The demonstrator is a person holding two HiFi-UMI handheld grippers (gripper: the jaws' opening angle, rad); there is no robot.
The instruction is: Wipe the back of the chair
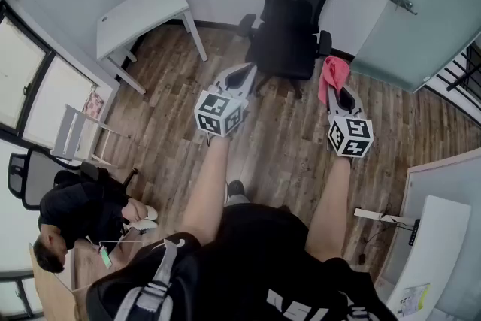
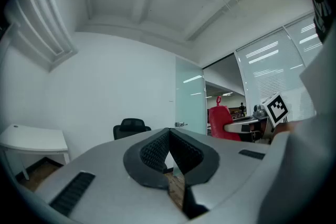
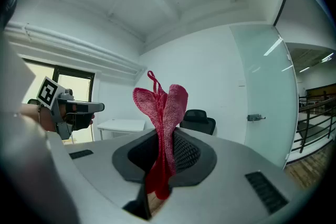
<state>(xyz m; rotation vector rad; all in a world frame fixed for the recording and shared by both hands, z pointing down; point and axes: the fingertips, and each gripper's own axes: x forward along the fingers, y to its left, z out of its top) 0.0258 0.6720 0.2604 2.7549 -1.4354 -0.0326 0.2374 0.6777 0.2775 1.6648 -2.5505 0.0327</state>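
Wood-plank floor (image 1: 285, 146) fills the middle of the head view, white walls beyond it, and the black office chair (image 1: 289, 11) stands near 12 o'clock against the far wall. I judge the wiping not yet begun. The pink cloth (image 1: 333, 77) hangs in the air at about 5 o'clock of the chair, well apart from it, and no part of it touches the backrest. Getting the cloth in hand looks done; the approach and every stroke across the back are left.

My right gripper (image 1: 337, 92) has its fingers clamped on the cloth. In the right gripper view the knit fabric is pinched between the two pads, with a bunch standing up above them and a tail hanging below. That same view shows the chair small, at 3 o'clock of the cloth, far beyond the fingertips.

My left gripper (image 1: 245, 73), at 7 o'clock of the chair, has its fingers closed together with nothing between them. Its own view shows the chair in the distance at 9 o'clock of the tips, also well clear.
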